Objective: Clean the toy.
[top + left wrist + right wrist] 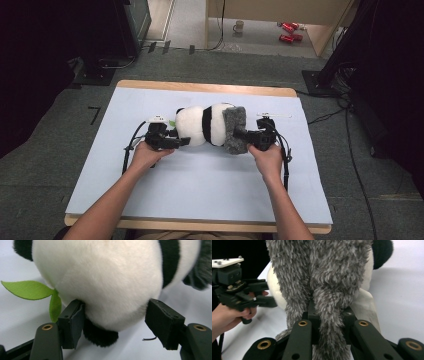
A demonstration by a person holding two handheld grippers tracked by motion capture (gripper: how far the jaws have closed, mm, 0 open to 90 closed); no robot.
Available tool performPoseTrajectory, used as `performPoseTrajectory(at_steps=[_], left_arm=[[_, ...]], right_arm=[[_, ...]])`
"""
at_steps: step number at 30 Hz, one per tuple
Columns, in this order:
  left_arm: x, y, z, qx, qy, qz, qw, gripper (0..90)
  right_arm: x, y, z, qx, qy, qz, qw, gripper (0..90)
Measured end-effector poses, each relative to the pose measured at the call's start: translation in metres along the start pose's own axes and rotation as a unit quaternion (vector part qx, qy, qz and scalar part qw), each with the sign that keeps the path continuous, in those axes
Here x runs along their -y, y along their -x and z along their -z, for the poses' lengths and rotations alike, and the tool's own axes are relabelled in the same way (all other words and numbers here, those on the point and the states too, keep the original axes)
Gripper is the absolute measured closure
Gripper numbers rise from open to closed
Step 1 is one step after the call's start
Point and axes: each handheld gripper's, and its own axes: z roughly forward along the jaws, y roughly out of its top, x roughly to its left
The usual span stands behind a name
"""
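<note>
A black-and-white panda plush (195, 125) lies on its side on the pale blue sheet (200, 190). Grey fuzzy fabric (233, 129) covers its right end. My left gripper (182, 139) is at the plush's left end. In the left gripper view that gripper (116, 312) is open, its jaws wide on either side of the white rounded body (105, 277). A green felt leaf (30, 289) sticks out beside the left jaw. My right gripper (328, 312) is shut on a fold of the grey fuzzy fabric (322, 270). The left gripper (265, 293) and its hand are seen beyond the plush.
The sheet covers a wooden table with its far edge (205, 87) bare. On the floor behind are a mug (239, 26) and red cans (289, 31). Cables (350, 140) run along the right side, and dark stands flank the table.
</note>
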Motion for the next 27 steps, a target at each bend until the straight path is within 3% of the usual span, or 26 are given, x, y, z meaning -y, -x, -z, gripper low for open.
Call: performPoseTrajectory(at_steps=[2,5,8,10,13,15,19,22,27], left_arm=[[-0.001,0.001,0.0,-0.014,0.004,-0.014,0.9998,46.8],[-0.004,0.003,0.002,-0.019,0.005,-0.023,0.9995,62.0],[-0.007,0.0,0.004,-0.012,-0.003,-0.01,0.9999,73.2],[-0.007,-0.002,0.006,-0.015,-0.005,-0.013,0.9998,76.5],[-0.007,-0.003,0.011,-0.012,-0.015,-0.02,0.9996,78.6],[-0.007,-0.005,0.019,-0.011,-0.021,-0.014,0.9996,78.7],[-0.005,-0.011,0.037,-0.003,-0.025,-0.004,0.9997,78.5],[-0.001,-0.016,0.046,-0.006,-0.023,0.001,0.9997,77.8],[0.004,-0.016,0.044,-0.012,-0.018,-0.005,0.9998,74.0]], right_arm=[[0.0,0.0,0.0,-0.001,-0.001,-0.001,1.0,77.0],[-0.007,0.003,0.008,-0.003,0.001,-0.011,0.9999,77.1],[-0.015,0.005,0.02,0.011,0.019,-0.011,0.9997,77.2],[-0.021,0.008,0.028,0.02,0.035,-0.009,0.9992,77.2],[-0.027,0.013,0.032,0.016,0.047,-0.02,0.9986,77.2],[-0.03,0.012,0.032,0.009,0.049,-0.021,0.9985,77.2],[-0.035,0.001,0.028,-0.007,0.045,-0.014,0.9988,77.2],[-0.037,-0.009,0.021,-0.022,0.039,-0.008,0.999,77.2],[-0.03,-0.015,-0.004,-0.016,0.016,-0.001,0.9998,77.1]])
